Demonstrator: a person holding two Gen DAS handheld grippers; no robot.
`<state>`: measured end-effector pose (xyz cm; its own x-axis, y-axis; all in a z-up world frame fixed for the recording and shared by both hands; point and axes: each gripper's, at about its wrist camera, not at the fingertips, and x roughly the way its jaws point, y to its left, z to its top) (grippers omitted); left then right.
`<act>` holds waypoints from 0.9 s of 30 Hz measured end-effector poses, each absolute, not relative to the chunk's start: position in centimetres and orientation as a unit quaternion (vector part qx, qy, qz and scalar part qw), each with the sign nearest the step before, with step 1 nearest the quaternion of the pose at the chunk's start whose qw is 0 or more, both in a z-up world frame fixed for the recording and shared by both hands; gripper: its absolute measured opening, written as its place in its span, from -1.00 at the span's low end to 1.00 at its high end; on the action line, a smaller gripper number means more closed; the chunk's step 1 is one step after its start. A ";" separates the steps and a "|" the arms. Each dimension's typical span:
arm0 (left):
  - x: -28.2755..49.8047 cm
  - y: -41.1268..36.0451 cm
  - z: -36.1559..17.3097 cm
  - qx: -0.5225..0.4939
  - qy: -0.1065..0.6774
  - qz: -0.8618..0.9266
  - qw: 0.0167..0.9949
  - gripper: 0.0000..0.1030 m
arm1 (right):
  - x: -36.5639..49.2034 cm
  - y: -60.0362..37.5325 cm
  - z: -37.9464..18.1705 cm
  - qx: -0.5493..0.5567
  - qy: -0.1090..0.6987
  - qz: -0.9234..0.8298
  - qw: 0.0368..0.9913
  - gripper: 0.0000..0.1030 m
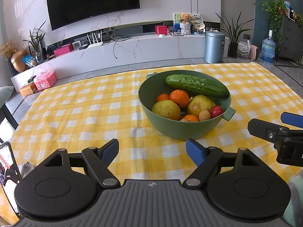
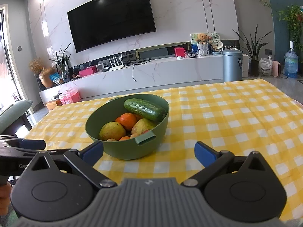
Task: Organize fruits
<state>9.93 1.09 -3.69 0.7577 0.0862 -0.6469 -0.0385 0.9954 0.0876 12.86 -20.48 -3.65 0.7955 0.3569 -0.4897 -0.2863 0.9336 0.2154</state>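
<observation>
A green bowl (image 1: 181,130) (image 2: 121,149) stands on the yellow checked tablecloth (image 1: 85,109) (image 2: 236,117). A cucumber (image 1: 197,85) (image 2: 144,109) lies across its far rim. Under it sit oranges (image 1: 179,98) (image 2: 128,120), two yellow-green pears (image 1: 166,109) (image 2: 112,131), a small red fruit (image 1: 216,111) and other small fruits. My left gripper (image 1: 152,152) is open, near the bowl's front left, holding nothing. My right gripper (image 2: 149,152) is open too, just before the bowl's handle (image 2: 145,139). The right gripper also shows in the left wrist view at the right edge (image 1: 280,130).
Beyond the table's far edge run a white TV cabinet (image 1: 123,51) and a grey bin (image 1: 214,47). A phone (image 1: 7,170) stands at the table's left front. The cloth to the left and right of the bowl is bare.
</observation>
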 end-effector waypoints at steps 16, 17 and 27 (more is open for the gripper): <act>10.0 1.1 -3.6 0.035 0.347 0.033 0.937 0.83 | 13.0 -20.5 -3.9 0.065 0.275 0.168 0.944 0.91; 10.0 1.1 -3.6 0.035 0.347 0.033 0.937 0.83 | 13.0 -20.5 -3.9 0.066 0.275 0.168 0.944 0.91; 10.0 1.1 -3.6 0.035 0.348 0.033 0.936 0.83 | 13.1 -20.5 -3.9 0.067 0.275 0.168 0.944 0.91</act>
<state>9.95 1.08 -3.64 0.7561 0.0865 -0.6487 -0.0381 0.9954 0.0884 13.06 -20.53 -3.91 0.7922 0.3536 -0.4973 -0.2804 0.9348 0.2181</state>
